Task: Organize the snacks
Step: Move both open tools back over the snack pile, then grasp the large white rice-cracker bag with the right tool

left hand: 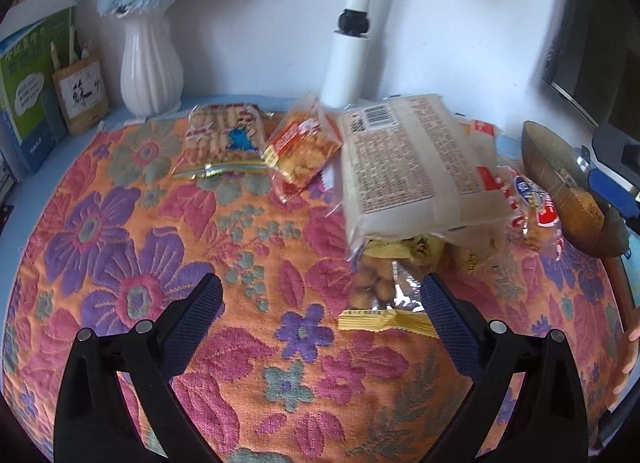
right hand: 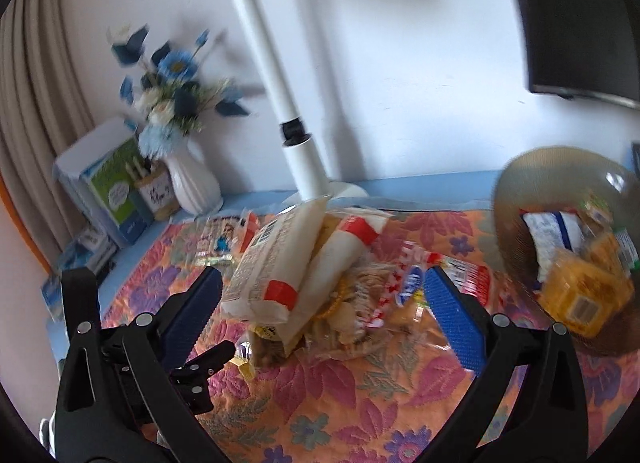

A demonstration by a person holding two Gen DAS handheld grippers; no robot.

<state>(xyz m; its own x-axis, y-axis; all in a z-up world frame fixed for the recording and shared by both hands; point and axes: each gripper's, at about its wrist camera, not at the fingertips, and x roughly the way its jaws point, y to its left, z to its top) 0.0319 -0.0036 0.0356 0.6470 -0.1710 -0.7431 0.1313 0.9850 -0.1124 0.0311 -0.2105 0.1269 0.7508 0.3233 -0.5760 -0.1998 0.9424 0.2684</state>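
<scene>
Left gripper (left hand: 320, 303): jaws spread, empty, low over floral cloth (left hand: 120, 263). Nut packet (left hand: 380, 295) just ahead, right of centre, close by the right finger; long axis running away from camera, far end tucked under pale cracker pack (left hand: 404, 163).

Right gripper (right hand: 322, 295): spread, empty, heap of snacks (right hand: 320, 283) dead ahead between the fingers. Bowl (right hand: 520, 199) further right, partly filled. Heap blurred; individual packs hard to separate. Nearer gripper: cannot tell.

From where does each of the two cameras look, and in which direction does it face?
Left wrist: on the left gripper, facing the wall over the floral cloth; open black jaws show.
Right wrist: on the right gripper, facing the snack pile and bowl; open jaws show.
Shared: white vase, lamp pole, large pale packet.
</scene>
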